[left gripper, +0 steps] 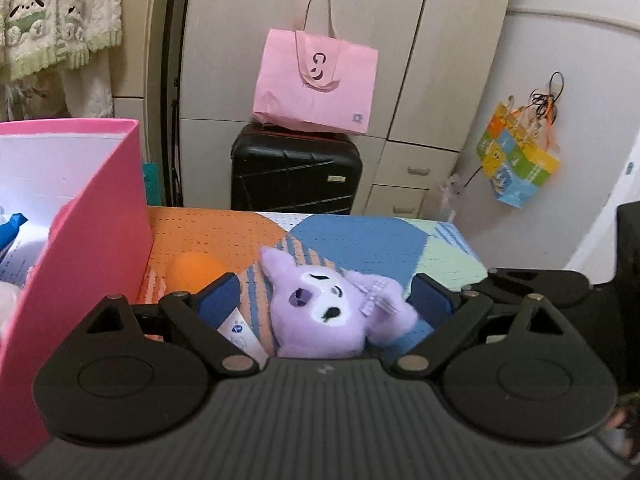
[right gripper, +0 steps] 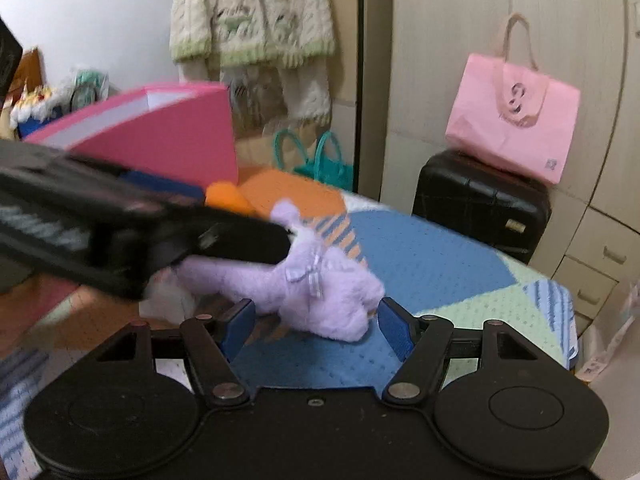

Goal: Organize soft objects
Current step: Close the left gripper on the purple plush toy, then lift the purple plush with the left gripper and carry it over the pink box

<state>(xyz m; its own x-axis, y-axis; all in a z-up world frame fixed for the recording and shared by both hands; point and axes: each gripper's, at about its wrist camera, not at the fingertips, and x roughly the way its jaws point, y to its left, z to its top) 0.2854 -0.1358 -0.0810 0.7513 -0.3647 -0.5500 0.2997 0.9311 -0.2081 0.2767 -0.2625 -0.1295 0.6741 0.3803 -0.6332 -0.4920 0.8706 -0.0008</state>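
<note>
My left claw (left gripper: 324, 300) is spread wide around the purple plush (left gripper: 328, 316), its blue pads on either side of the toy and not yet pressing it. The plush lies face up on the patterned counter (left gripper: 380, 244), close to the pink box (left gripper: 80, 240) that stands to its left. My right claw (right gripper: 316, 320) is also spread apart and carries nothing; from its camera the plush (right gripper: 320, 292) sits between and just ahead of its fingers, with the left claw reaching in from the side, blurred.

I judge the sorting partly done: the pink box already holds some things, a blue-and-white packet (left gripper: 12, 236) and something pale at its lower edge. The plush is not yet gripped or lifted, and an orange ball (left gripper: 196, 272) rests beside the box, so at least those two remain.

Much of the box interior is cut off by the frame, so I cannot tell what is in it. A white label or packet (left gripper: 240, 332) under my left finger is half hidden. The plush's lower body is covered by the claw housing.
</note>
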